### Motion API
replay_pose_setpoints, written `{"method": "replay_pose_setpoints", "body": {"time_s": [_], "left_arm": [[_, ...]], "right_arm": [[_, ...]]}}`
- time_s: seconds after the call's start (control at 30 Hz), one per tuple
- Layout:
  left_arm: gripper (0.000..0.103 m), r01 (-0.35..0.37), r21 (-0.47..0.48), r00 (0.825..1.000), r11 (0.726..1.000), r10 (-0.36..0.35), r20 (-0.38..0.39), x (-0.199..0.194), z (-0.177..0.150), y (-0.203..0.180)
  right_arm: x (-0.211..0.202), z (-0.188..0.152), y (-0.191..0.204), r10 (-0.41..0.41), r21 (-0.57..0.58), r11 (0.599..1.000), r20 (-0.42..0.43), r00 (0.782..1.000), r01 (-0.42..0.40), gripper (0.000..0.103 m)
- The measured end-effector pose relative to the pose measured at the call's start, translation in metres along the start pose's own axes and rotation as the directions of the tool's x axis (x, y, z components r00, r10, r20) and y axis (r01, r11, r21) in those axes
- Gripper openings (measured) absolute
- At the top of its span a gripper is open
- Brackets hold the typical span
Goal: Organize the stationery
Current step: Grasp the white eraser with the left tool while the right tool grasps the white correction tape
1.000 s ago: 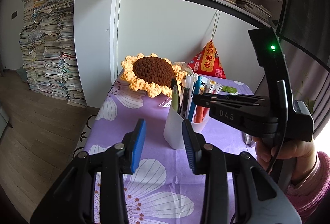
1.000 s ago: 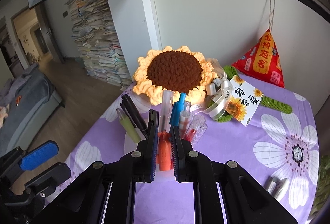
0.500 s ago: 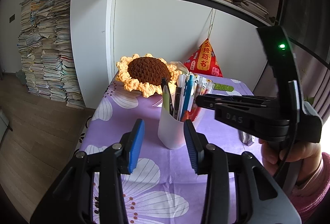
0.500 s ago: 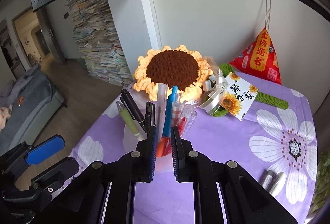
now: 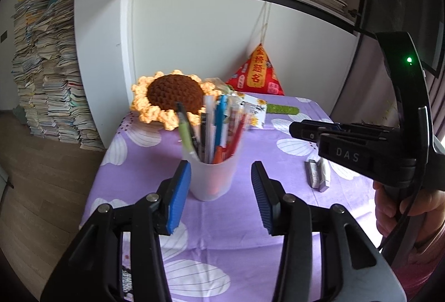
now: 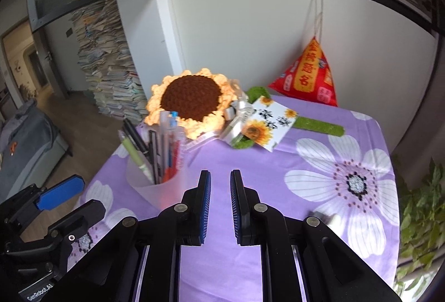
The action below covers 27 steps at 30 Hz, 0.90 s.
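A translucent white cup (image 5: pixel 212 177) full of pens and markers (image 5: pixel 219 127) stands on the purple flowered tablecloth (image 5: pixel 222 232). My left gripper (image 5: pixel 219 179) has its blue pads either side of the cup's lower part. Its jaws are opening, with a gap showing on the right side. In the right wrist view the cup (image 6: pixel 155 188) is left of my right gripper (image 6: pixel 219 177), which is shut with nothing between its pads. The right gripper (image 5: pixel 292 129) hovers right of the cup. The left gripper (image 6: pixel 80 196) shows at lower left.
Two small grey stationery items (image 5: pixel 317 174) lie on the cloth to the right, blurred in the right wrist view (image 6: pixel 325 218). A crochet sunflower (image 6: pixel 192 102), a sunflower card (image 6: pixel 267 124) and a red pyramid pouch (image 6: pixel 308 77) sit at the back. A plant (image 6: pixel 422 204) borders the right edge.
My right gripper drew away from the pens in the cup and moved right. My left gripper closed in on the cup, which now sits between its pads, and its jaws widened.
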<state>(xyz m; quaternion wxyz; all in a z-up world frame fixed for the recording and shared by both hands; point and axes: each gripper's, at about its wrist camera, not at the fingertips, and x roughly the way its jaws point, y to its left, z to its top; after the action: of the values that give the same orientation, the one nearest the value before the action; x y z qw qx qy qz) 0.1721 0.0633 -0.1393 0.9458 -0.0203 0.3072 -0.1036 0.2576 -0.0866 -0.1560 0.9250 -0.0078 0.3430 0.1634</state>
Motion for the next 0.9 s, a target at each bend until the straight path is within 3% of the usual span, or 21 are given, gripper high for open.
{"method": "replay_pose_setpoints", "body": {"time_s": [0.2,0.43,0.7,0.9], "left_arm": [[0.043,0.011,0.041,1.000,0.999,-0.010,-0.022,0.009,0.000,-0.023],[0.043,0.026,0.083,0.998,0.996,-0.021,-0.061,0.024,0.001,-0.049],[0.043,0.079,0.139,0.987,0.987,-0.058,-0.150,0.066,-0.001,-0.090],[0.043,0.124,0.202,0.975,0.971,-0.082,-0.206,0.106,-0.002,-0.125]], "right_arm": [[-0.003,-0.010,-0.036,-0.038,0.060,0.997,-0.005,0.999,0.038,0.014],[0.012,-0.029,-0.083,-0.044,0.154,0.987,-0.072,0.996,0.054,0.014],[0.028,-0.059,-0.136,-0.039,0.269,0.959,-0.184,0.982,0.088,0.014],[0.023,-0.076,-0.165,-0.066,0.312,0.941,-0.214,0.975,0.132,0.014]]}}
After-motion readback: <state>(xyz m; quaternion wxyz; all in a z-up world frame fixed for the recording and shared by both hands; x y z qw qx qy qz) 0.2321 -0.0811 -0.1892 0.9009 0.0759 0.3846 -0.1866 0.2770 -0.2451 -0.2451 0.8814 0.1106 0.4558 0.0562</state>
